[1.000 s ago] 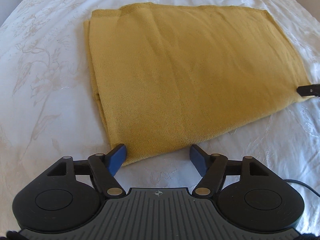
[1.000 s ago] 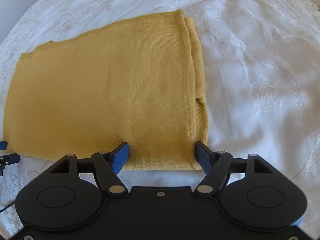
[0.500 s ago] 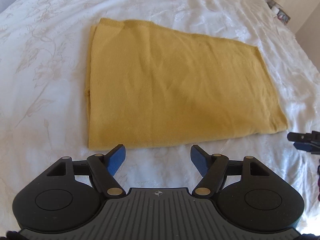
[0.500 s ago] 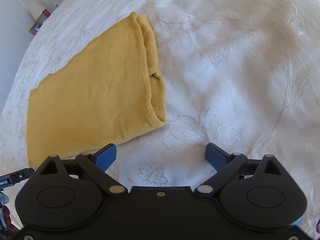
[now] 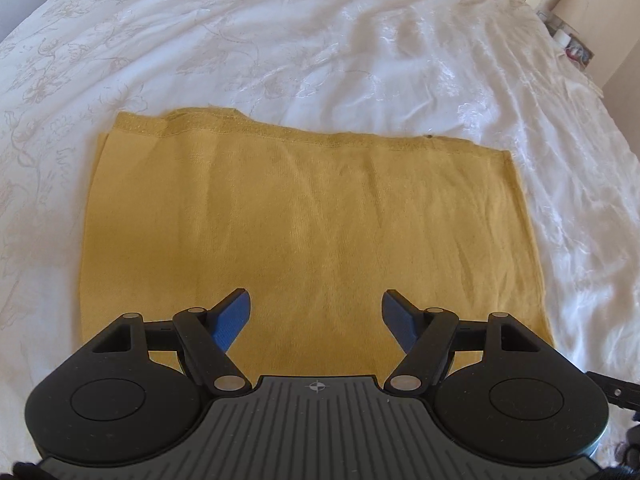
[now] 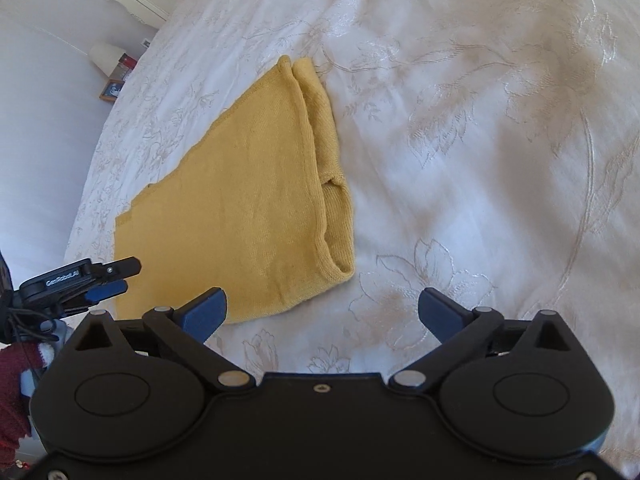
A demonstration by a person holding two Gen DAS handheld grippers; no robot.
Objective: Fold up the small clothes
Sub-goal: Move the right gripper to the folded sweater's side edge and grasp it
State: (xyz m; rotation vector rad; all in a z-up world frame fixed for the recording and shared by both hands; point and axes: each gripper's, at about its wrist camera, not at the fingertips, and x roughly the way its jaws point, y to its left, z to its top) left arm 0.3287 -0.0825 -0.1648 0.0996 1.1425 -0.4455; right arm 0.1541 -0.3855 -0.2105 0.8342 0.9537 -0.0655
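Currently the yellow garment [image 5: 312, 236] is lying folded flat mid-bed [image 5: 280, 40], both grippers hovering empty: left gripper [image 5: 316, 312] jaws apart over its near edge, right gripper [image 6: 322, 308] jaws opening beside its corner, probably for another fold.

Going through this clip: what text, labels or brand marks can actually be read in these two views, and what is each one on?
"GenRobot.AI": white lettering on the black body of the left gripper, seen at the left edge of the right wrist view.
Small framed items on the bedside stand: too small and blurred to read.
Nothing readable on the yellow garment or the white bedspread.
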